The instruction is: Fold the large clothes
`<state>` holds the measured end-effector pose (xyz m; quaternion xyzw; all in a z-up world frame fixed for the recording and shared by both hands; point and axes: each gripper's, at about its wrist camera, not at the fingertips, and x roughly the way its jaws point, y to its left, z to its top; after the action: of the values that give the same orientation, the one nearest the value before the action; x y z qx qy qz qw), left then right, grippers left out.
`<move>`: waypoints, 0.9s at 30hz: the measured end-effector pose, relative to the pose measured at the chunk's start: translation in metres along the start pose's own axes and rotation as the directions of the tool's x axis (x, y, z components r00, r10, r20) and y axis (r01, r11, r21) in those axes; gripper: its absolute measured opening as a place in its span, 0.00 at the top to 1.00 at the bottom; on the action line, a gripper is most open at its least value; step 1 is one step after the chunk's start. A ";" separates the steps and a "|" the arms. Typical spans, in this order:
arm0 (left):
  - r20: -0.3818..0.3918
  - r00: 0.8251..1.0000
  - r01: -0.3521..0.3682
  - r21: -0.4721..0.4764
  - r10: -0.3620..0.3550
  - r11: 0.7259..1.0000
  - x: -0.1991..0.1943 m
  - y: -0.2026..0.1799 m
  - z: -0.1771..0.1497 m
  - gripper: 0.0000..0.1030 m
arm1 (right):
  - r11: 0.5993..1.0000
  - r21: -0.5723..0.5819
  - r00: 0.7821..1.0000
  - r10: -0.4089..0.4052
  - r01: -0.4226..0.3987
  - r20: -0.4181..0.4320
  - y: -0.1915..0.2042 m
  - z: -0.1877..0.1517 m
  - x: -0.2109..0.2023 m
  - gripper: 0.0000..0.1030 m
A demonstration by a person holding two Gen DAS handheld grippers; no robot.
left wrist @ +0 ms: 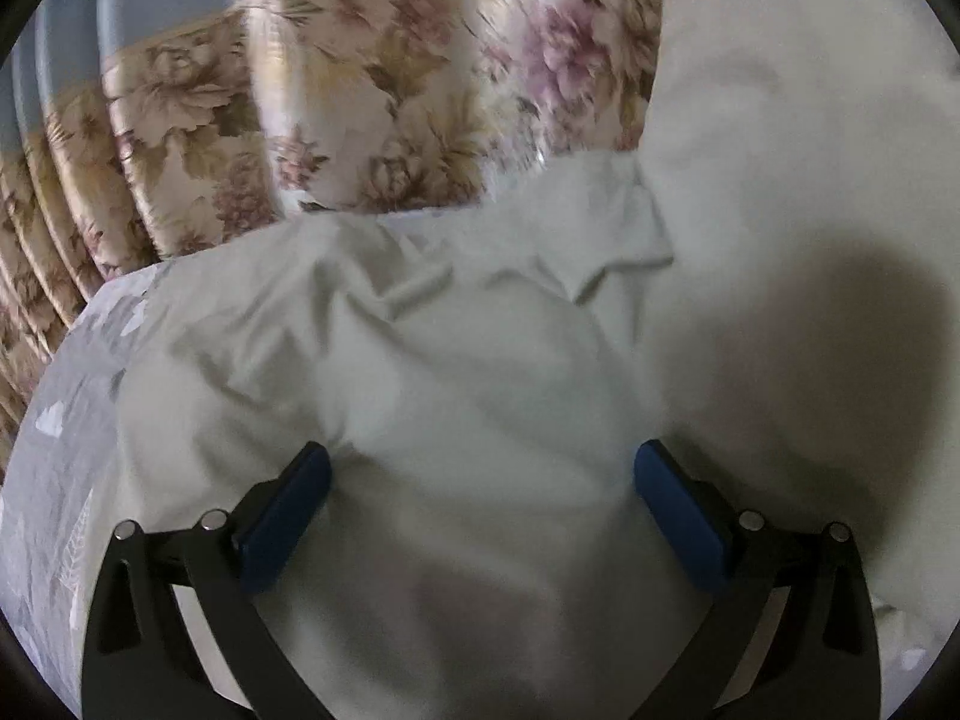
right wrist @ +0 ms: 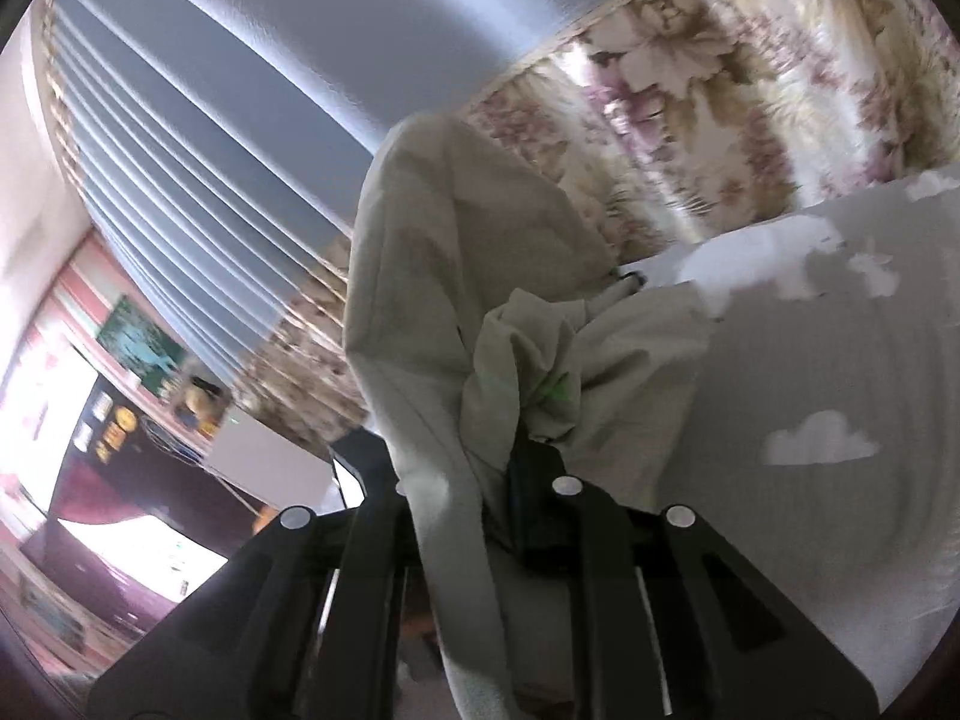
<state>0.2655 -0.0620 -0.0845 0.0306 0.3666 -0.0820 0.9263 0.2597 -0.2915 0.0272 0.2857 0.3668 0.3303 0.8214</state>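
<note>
The left gripper [left wrist: 480,480] points forward and down over the bed, its two blue-padded fingers [left wrist: 288,516] spread wide with nothing between them but cloth lying underneath. The right gripper [right wrist: 480,468] is tilted upward, so its camera looks along the fingers towards the ceiling and the far wall; its fingers are drawn close together and pinch a bunch of cloth, which hides the pads.

Behind the bed hangs a floral curtain in beige and mauve [left wrist: 372,102], below a pale blue ceiling [right wrist: 288,60]. The bed is covered by a grey sheet printed with white clouds and leaves [right wrist: 810,444], seen at the bed's left edge in the left wrist view. In the right wrist view a cluttered room corner with a dark shelf unit [right wrist: 114,420] shows far left, blurred.

The large off-white garment [left wrist: 420,348] lies wrinkled on the bed, spreading from beneath the left gripper towards the curtain side, with a dark round shadow on it to the right. In the right wrist view a lifted fold [right wrist: 432,276] of it rises from the pinched fingers and drapes down over the left finger, blocking the view ahead.
</note>
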 end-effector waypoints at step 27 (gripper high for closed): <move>0.101 0.978 -0.134 -0.355 0.181 0.925 -0.126 0.270 -0.052 0.02 | 0.907 -0.384 0.965 -0.234 0.172 -0.121 0.129 -0.108 0.225 0.27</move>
<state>0.1867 0.2265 -0.0371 -0.1090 0.3094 0.0569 0.9430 0.2465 -0.0176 -0.0357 0.0575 0.3921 0.3285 0.8573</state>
